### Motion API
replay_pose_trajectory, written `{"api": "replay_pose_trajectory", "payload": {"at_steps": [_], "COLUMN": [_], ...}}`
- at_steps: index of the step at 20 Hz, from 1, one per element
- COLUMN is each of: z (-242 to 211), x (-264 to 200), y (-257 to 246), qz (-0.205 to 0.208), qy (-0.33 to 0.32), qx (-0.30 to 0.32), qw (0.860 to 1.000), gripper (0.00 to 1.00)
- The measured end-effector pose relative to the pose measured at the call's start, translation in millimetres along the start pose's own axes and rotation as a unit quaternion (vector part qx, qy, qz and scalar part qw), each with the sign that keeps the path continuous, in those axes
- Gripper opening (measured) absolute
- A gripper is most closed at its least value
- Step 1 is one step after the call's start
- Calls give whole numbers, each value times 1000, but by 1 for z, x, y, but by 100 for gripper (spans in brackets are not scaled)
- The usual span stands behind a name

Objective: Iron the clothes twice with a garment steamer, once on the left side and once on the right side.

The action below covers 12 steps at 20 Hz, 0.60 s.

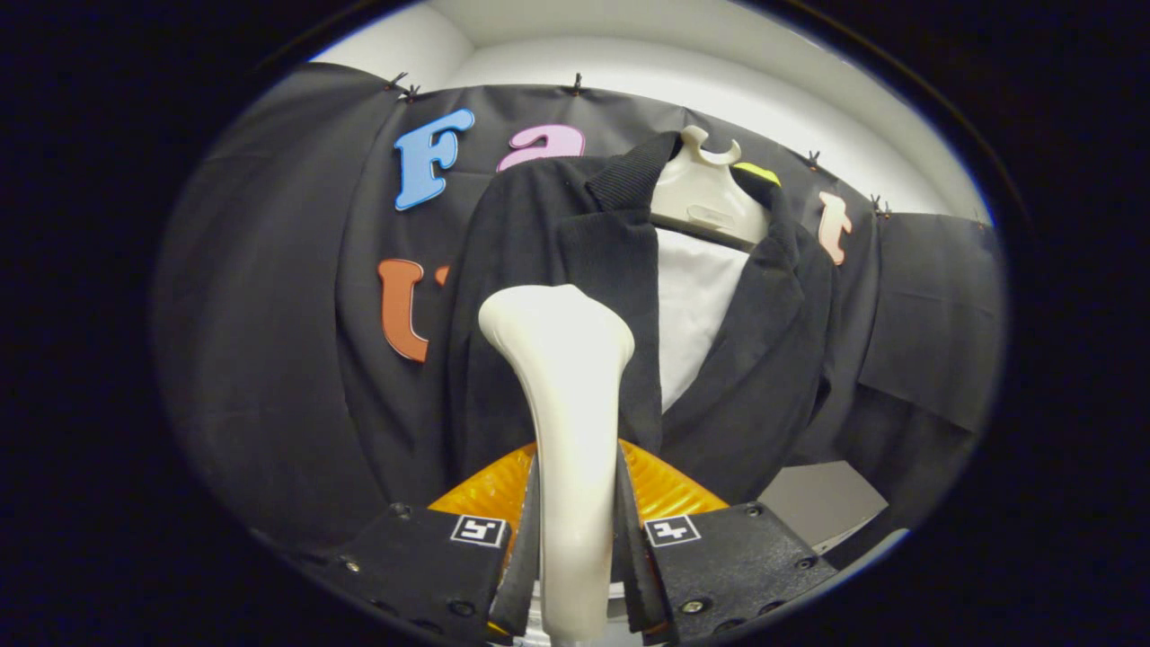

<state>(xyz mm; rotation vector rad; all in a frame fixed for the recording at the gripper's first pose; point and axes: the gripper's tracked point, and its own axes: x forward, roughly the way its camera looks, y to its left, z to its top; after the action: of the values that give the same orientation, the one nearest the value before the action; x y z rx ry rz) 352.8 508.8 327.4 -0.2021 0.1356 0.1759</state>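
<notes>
Gripper (575, 548) pinching smooth cream steamer (564, 404) by its slim handle, both fingers pressed on. Flared head against black ribbed-collar jacket (764, 359) on pale plastic hanger (705, 193).

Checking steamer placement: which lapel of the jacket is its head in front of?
The lapel beside the orange letter; the steamer, clamped in the jaws, overlaps it.

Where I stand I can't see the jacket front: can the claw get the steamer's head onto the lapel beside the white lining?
Probably yes. The claw is shut on the steamer, whose head already sits against the jacket by that lapel; nothing lies between them.
</notes>
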Motion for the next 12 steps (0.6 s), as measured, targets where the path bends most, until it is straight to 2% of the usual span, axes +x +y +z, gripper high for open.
{"api": "replay_pose_trajectory", "payload": {"at_steps": [12], "z": [-67], "x": [5], "y": [11], "qz": [-7], "qy": [48], "qx": [-19], "qw": [999], "gripper": [43]}}
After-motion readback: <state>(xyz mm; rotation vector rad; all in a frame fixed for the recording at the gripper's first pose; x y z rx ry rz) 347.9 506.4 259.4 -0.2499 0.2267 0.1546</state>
